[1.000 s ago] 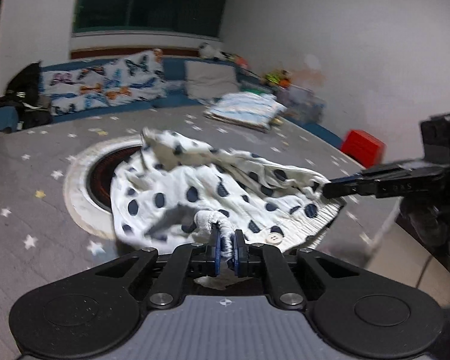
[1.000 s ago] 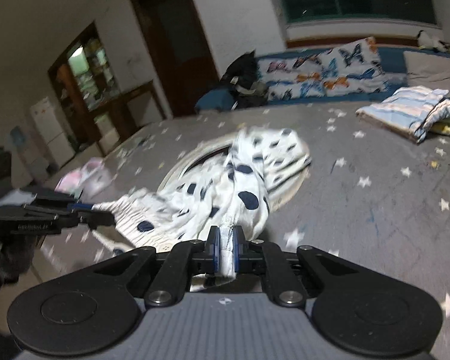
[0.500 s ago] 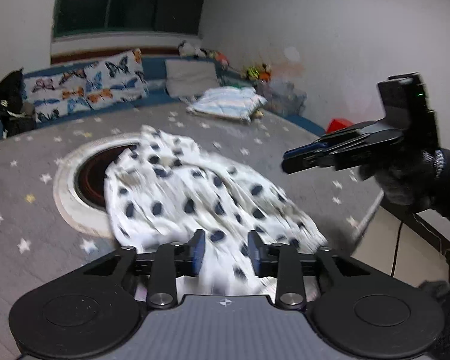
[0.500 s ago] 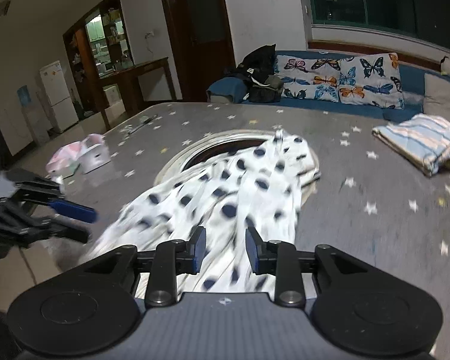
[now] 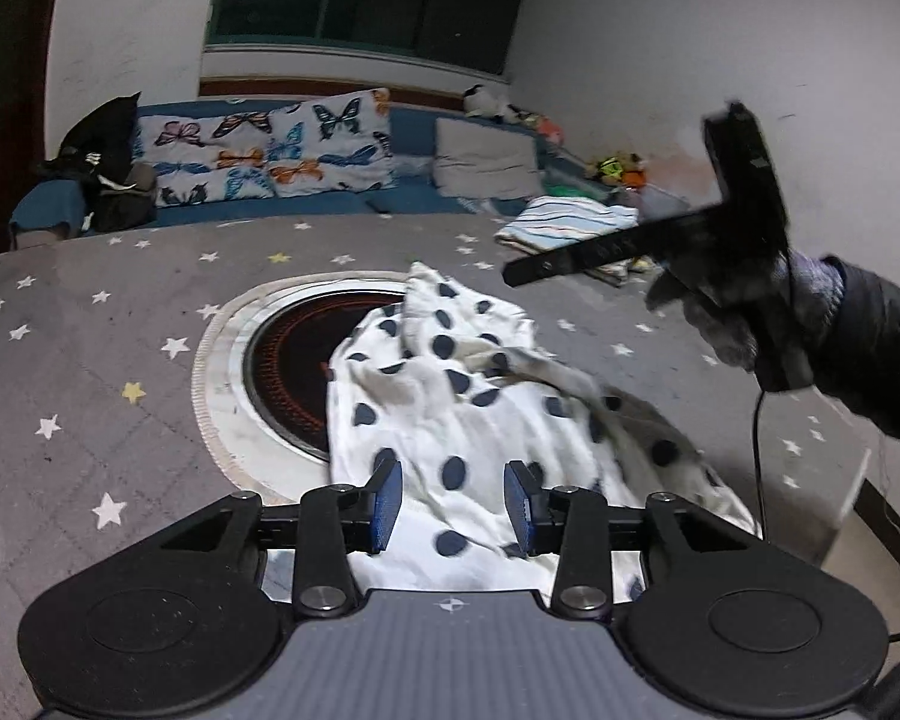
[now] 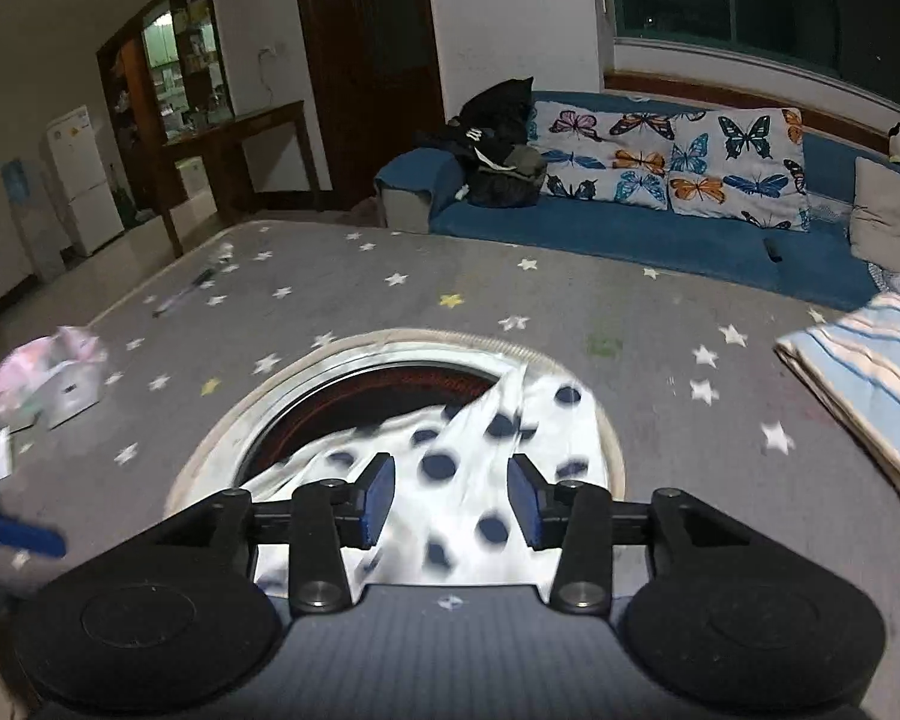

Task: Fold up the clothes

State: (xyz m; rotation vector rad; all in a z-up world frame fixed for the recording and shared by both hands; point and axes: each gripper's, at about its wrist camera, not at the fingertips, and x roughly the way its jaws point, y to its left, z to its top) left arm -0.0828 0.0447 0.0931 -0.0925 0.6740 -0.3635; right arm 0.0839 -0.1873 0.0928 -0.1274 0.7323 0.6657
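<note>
A white garment with dark polka dots (image 5: 450,420) lies crumpled on the grey star-patterned table, partly over a round inset burner (image 5: 288,372). It also shows in the right wrist view (image 6: 450,480). My left gripper (image 5: 453,504) is open and empty above the garment's near edge. My right gripper (image 6: 450,501) is open and empty above the garment. The right gripper also shows raised in the left wrist view (image 5: 642,240), held by a gloved hand. A blue fingertip (image 6: 24,537) of the left gripper shows at the left edge of the right wrist view.
A folded striped cloth (image 6: 870,372) lies at the table's far right, also in the left wrist view (image 5: 570,228). A pink and white box (image 6: 48,378) sits at the left. A blue sofa with butterfly cushions (image 6: 672,156) stands behind the table.
Both grippers were shut on the garment a second ago. They have let go and opened, and the garment has dropped onto the table. Both grippers have lifted away.
</note>
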